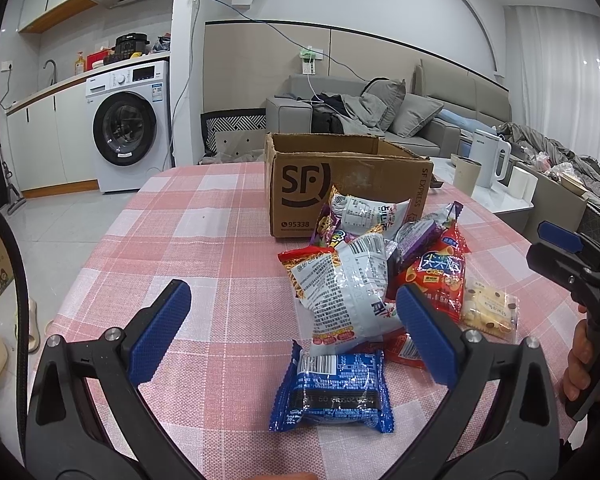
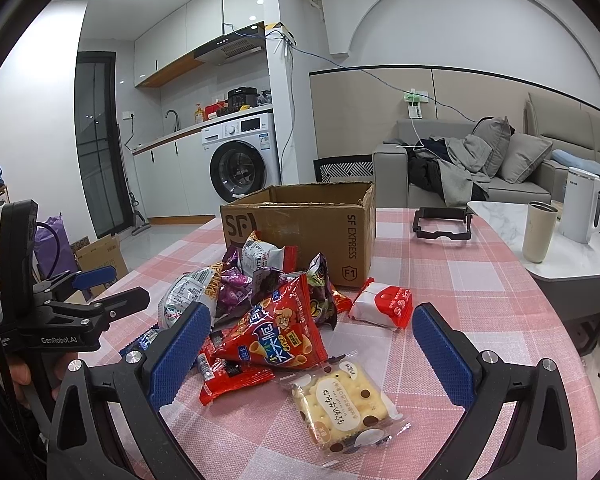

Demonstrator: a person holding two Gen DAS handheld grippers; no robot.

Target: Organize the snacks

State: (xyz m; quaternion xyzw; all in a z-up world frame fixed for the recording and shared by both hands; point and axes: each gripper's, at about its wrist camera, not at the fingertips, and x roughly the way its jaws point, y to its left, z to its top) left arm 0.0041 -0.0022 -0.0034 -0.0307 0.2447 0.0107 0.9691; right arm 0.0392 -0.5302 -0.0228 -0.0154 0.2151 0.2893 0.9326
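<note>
The left gripper (image 1: 294, 336) is held with its blue pads wide apart and nothing between them, poised just above the surface (image 1: 204, 248) at the near edge of the snack pile; a blue packet (image 1: 334, 390) lies flat directly ahead of it, with a pale grey-white bag (image 1: 348, 292) just beyond. The right gripper (image 2: 312, 350) is likewise spread and empty, and a clear-wrapped biscuit packet (image 2: 344, 404) lies between its fingers' reach, with a red triangular bag (image 2: 276, 332) touching the pile just behind. Further out, a white-and-red packet (image 2: 382, 304) sits slightly apart from the heap, and an open cardboard box (image 2: 300, 224) stands upright behind the snacks, its front wall touching or nearly touching the rearmost bags. The packets are judged to be light, soft and crinkly, with slippery film that is likely to slide under the pads; the puffed bags would probably be best taken by a sealed end seam, while the flat biscuit packet, judged fragile, should be pinched lightly across its short edges. One box is counted. About ten snack packets are counted across both views, though overlaps in the heap keep the figure uncertain. One black frame-like object (image 2: 442, 224) is seen lying beside the box, and one beige cup (image 2: 540, 232) and one white kettle (image 2: 584, 204) stand on an adjoining marble top.
</note>
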